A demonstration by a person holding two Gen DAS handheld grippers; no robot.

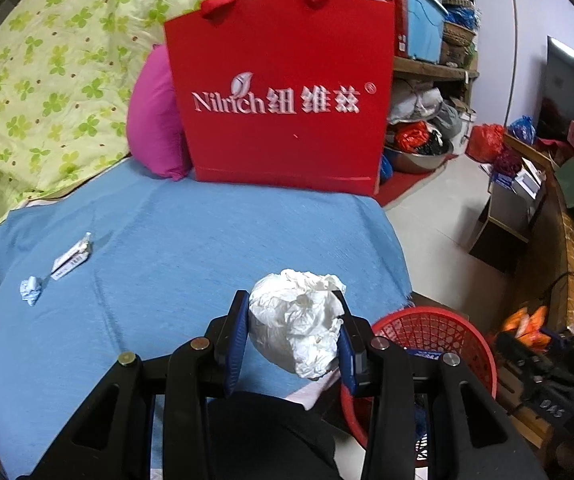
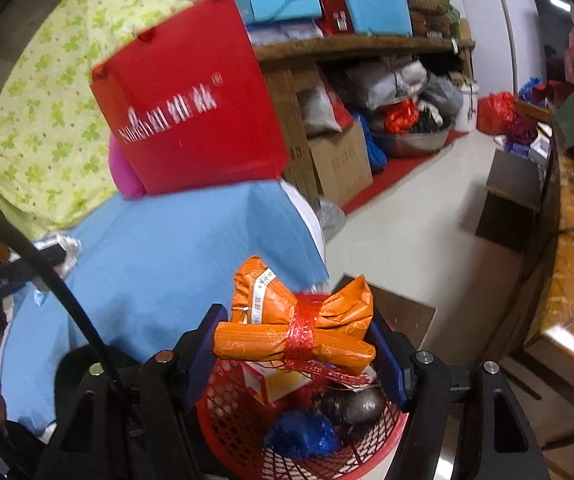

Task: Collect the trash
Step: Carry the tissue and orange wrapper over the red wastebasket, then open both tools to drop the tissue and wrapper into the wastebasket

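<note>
A crumpled white paper ball (image 1: pixel 301 322) is clamped by the left gripper (image 1: pixel 293 334) at lower centre; an orange wrapper bundle (image 2: pixel 295 326) is gripped by the right gripper (image 2: pixel 297 354) above the red basket (image 2: pixel 227 420), already partly filled. Two scraps, seemingly a blue wad (image 1: pixel 31 290) and a small tube (image 1: pixel 71 258), are left on the blue cloth (image 1: pixel 191 240) at left.

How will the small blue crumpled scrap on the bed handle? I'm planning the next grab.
The small blue scrap looks like crumpled paper, so probably very light and squashable. It lies on the soft blue blanket, so it is unlikely to roll, though fingers may snag cloth.
</note>
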